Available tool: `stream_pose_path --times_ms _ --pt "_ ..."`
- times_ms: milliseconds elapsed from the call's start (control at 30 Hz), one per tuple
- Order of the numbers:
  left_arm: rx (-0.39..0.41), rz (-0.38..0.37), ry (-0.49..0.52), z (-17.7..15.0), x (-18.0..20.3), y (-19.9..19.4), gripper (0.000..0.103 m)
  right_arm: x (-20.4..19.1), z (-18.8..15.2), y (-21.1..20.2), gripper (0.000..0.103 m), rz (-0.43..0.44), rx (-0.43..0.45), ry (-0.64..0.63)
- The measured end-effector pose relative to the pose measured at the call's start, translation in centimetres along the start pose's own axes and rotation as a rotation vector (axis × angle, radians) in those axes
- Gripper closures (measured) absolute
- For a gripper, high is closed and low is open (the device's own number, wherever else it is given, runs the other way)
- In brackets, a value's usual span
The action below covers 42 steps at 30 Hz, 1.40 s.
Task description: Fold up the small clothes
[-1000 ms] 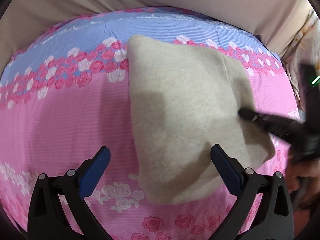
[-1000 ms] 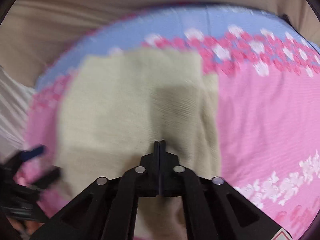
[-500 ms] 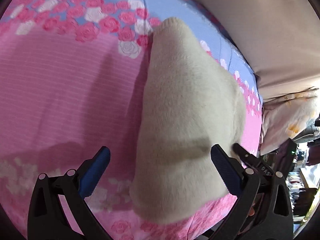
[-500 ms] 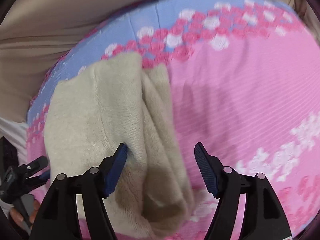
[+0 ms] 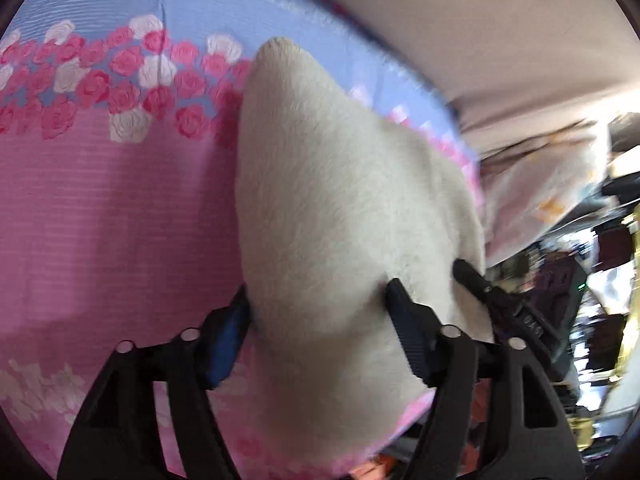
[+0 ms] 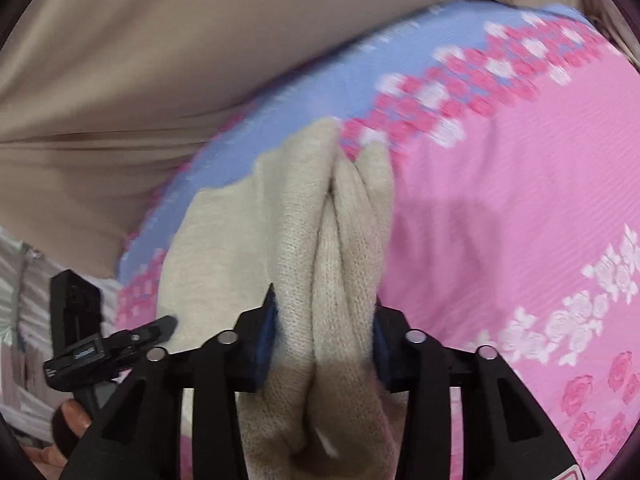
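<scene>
Up close in the left wrist view, a bed sheet (image 5: pixel 100 208) covers the bed: pink, with a blue band and a row of pink and white roses. A plain tan cloth (image 5: pixel 480 28) hangs behind the bed. At the right edge lie a pale flowered pillow (image 5: pixel 548 196) and a blurry, crowded bit of room. The cream fuzzy garment (image 5: pixel 352 208) lies folded on the sheet, near the bed's right edge. The left claw (image 5: pixel 316 320) has just been closing, and its blue pads now touch both sides of the garment's near end, pinching it. Half a second ago the pads stood wide apart and clear of the garment. The right claw (image 5: pixel 480 284) pokes in at the garment's right side.

Next, the right wrist view shows the same pink sheet (image 6: pixel 520 220), the blue band and the tan cloth (image 6: pixel 160 60) behind. White bedding (image 6: pixel 24 300) sits at the far left. The garment (image 6: pixel 280 220) shows its stacked folded edges. The right claw (image 6: pixel 324 332) has just been closing, and its pads squeeze those thick folds between them. A second ago this claw was pressed together with nothing inside. The left claw (image 6: pixel 160 326) reaches the garment's left side, with a fingertip of the person's hand (image 6: pixel 72 420) below it.
</scene>
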<state>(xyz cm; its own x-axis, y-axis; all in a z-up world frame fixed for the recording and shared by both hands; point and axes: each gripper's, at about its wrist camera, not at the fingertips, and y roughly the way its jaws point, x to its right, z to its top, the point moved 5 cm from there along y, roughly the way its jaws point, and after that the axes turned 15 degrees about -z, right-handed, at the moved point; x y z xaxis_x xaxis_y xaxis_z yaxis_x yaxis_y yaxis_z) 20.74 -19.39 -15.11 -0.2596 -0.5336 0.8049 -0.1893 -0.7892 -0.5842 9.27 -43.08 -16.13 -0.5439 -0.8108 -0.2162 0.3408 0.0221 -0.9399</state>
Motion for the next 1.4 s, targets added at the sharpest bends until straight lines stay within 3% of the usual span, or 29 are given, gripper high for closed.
stream_pose_path --times_ms 67,133,200,300,433,467,500,533,600,667,900,1067,1400 --pt "-0.031 0.066 -0.005 0.1 -1.0 1.7 0.034 1.7 -0.7 2.1 0.058 -0.070 -0.049 0.025" --pt "-0.037 0.087 -0.033 0.4 -1.5 2.6 0.018 2.3 -0.9 1.9 0.054 -0.016 -0.018 0.071" --pt "-0.031 0.123 -0.052 0.5 -1.8 2.9 0.009 2.4 -1.0 1.9 0.038 -0.027 0.000 0.076" --pt "-0.045 0.111 -0.082 0.6 -2.2 3.8 0.005 1.8 -1.3 3.6 0.033 -0.015 -0.043 0.063" --pt "-0.075 0.032 -0.173 1.1 -4.0 6.0 0.005 1.3 -1.5 5.3 0.033 0.017 -0.074 0.104" --pt "-0.072 0.026 -0.178 0.8 -4.2 5.8 0.008 1.4 -1.6 5.4 0.040 0.030 -0.078 0.114" --pt "-0.077 0.000 -0.155 0.9 -3.7 5.8 0.027 1.3 -1.5 5.0 0.049 0.035 -0.077 0.121" --pt "-0.092 -0.017 -0.127 1.2 -2.9 5.7 0.037 1.4 -1.9 4.3 0.053 0.029 -0.071 0.112" --pt "-0.106 0.029 -0.059 1.4 -1.7 5.1 0.053 0.7 -2.2 2.6 0.063 -0.007 -0.034 0.071" --pt "-0.107 0.065 0.017 1.2 -0.3 4.0 0.059 -0.4 -2.3 0.9 0.065 -0.021 -0.003 0.052" --pt "0.002 0.137 0.154 0.6 3.4 -2.5 0.060 -6.0 -4.5 -5.3 0.066 -0.012 0.092 -0.050" --pt "0.092 0.195 0.236 -0.9 4.6 -9.9 0.060 -10.4 -6.6 -10.6 0.066 0.048 0.181 -0.124" --pt "0.259 0.201 0.319 -3.3 8.1 -18.7 0.060 -15.9 -8.9 -18.9 0.066 0.124 0.345 -0.235"
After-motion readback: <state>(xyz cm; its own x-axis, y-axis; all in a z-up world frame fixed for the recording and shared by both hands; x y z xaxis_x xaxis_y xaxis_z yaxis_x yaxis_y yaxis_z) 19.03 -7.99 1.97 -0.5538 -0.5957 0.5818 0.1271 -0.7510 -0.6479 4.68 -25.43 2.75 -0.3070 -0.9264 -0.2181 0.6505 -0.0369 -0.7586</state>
